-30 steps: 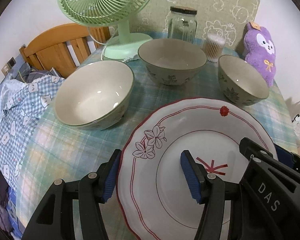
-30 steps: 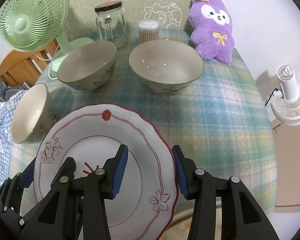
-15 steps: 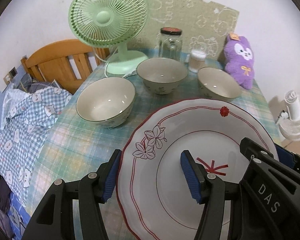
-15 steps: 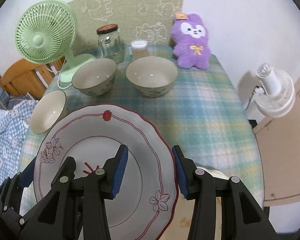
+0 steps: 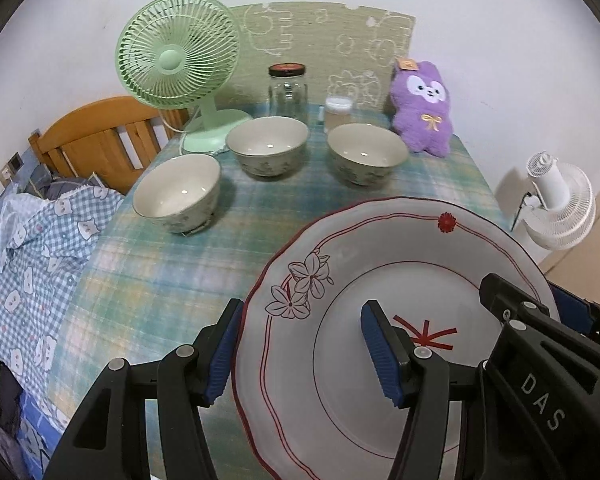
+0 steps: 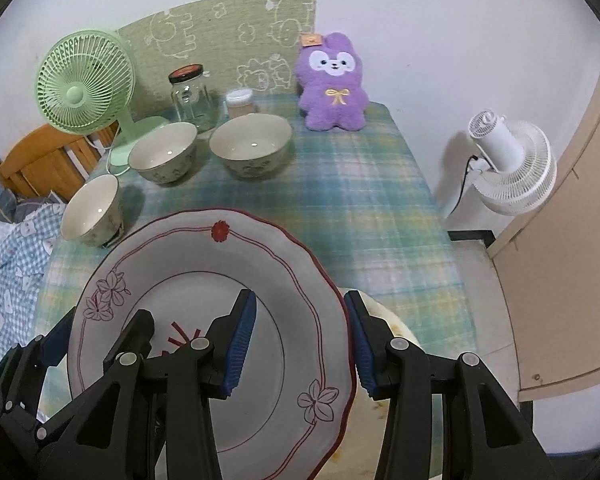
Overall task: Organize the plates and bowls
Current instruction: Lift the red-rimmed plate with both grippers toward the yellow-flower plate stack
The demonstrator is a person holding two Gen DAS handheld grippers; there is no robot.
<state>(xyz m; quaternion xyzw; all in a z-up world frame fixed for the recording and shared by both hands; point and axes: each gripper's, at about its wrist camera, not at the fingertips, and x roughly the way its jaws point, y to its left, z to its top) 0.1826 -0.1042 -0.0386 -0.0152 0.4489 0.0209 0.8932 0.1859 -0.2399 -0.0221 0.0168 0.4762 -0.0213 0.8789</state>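
Observation:
A white plate with a red scalloped rim and flower drawings (image 5: 380, 280) (image 6: 188, 264) is held in the air over the near table edge. My left gripper (image 5: 304, 352) is shut on its left rim. My right gripper (image 6: 296, 340) is shut on its right rim. Three cream bowls with leaf patterns stand on the checked tablecloth: left (image 5: 178, 196) (image 6: 92, 210), middle (image 5: 268, 146) (image 6: 164, 154), right (image 5: 366, 152) (image 6: 252, 148).
At the table's back stand a green fan (image 5: 176, 60), a glass jar (image 5: 287, 88), a small cotton-swab pot (image 5: 338, 110) and a purple plush (image 5: 422, 108). A wooden chair (image 5: 96, 136) and checked cloth (image 5: 32, 240) are left. A white fan (image 6: 512, 164) stands right. A stained round surface (image 6: 384, 320) lies below the plate.
Both grippers have lifted the plate up and back toward me. The bowls and table now look smaller and farther away.

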